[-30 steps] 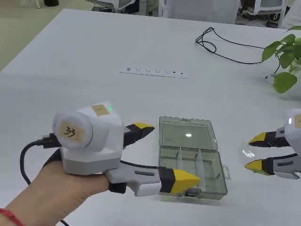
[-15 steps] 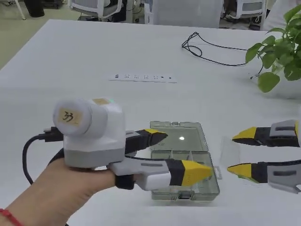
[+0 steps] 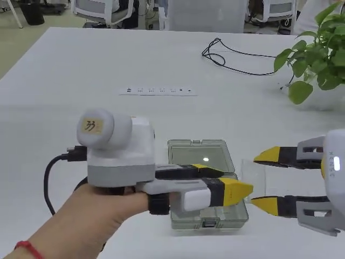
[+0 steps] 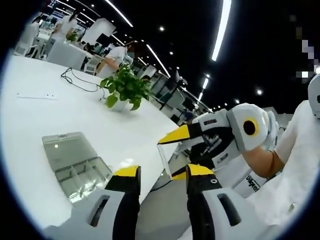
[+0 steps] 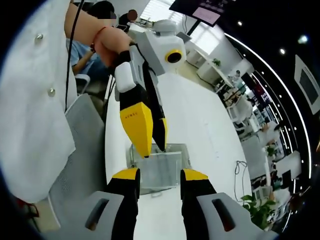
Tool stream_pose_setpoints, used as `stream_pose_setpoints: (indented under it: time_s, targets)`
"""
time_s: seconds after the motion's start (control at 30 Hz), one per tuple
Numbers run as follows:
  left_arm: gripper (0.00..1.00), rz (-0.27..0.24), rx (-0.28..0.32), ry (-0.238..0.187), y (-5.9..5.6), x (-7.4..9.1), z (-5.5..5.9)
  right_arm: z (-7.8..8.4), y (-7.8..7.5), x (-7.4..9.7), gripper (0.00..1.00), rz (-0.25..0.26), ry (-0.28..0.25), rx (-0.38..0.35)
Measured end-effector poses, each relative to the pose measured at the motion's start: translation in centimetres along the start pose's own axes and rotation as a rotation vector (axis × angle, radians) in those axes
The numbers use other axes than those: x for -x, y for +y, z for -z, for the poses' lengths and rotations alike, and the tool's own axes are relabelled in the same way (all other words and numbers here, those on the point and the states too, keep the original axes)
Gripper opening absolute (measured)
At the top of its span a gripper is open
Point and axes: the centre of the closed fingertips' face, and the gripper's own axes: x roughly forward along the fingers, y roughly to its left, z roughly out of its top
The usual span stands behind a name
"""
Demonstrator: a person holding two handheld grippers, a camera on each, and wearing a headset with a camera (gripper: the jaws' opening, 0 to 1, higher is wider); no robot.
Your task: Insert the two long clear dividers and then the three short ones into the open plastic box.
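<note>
Divider (image 4: 166, 159) in right claw (image 3: 255, 179)

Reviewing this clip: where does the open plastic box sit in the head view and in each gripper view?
Head view: open plastic box low centre, partly behind the left tool.
Left gripper view: box lower left, above the left-hand jaw.
Right gripper view: box centre, behind the clear divider between its own jaws.
Shared landmark: potted plant, upper right in head view, upper left in left gripper view, low right in right gripper view.
</note>
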Motion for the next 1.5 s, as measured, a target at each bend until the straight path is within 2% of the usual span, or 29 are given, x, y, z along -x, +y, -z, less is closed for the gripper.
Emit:
stream_pose_setpoints:
  time_s: [0.13, 0.37, 0.43, 0.83, 1.13, 1.3, 1.37, 1.4, 1.5]
  targets:
    - [0.25, 0.027, 0.039, -0.005, -0.6, -0.4, 0.2, -0.4, 0.1, 0.1, 0.32, 0.007, 0.01, 0.032]
    - [0.15, 0.041, 0.066, -0.01, -0.9, -0.5, 0.5, -1.2, 0.2, 0.3, 0.32, 0.01, 0.0, 0.038]
    - [0.12, 0.041, 0.064, -0.005, -0.9, -0.5, 0.7, -1.1, 0.3, 0.3, 0.32, 0.012, 0.012, 0.055]
    - [0.0, 0.057, 0.074, -0.008, -1.1, -0.5, 0.7, -1.2, 0.6, 0.5, 0.33, 0.006, 0.014, 0.049]
    - [0.0, 0.051, 0.072, -0.004, -1.0, -0.5, 0.9, -1.2, 0.8, 0.4, 0.33, 0.002, 0.019, 0.059]
    - [0.0, 0.047, 0.091, -0.013, -0.8, -0.5, 1.0, -1.1, 0.9, 0.3, 0.33, 0.0, 0.02, 0.062]
    - [0.0, 0.041, 0.089, -0.015, -0.7, -0.5, 1.0, -1.1, 0.9, 0.3, 0.33, -0.001, 0.021, 0.058]
    - [0.0, 0.03, 0.059, 0.0, -0.4, -0.5, 1.3, -1.2, 0.7, 0.4, 0.32, 0.001, 0.019, 0.051]
    - [0.0, 0.031, 0.069, -0.008, -0.4, -0.4, 1.3, -1.0, 0.5, 0.6, 0.33, -0.002, 0.02, 0.039]
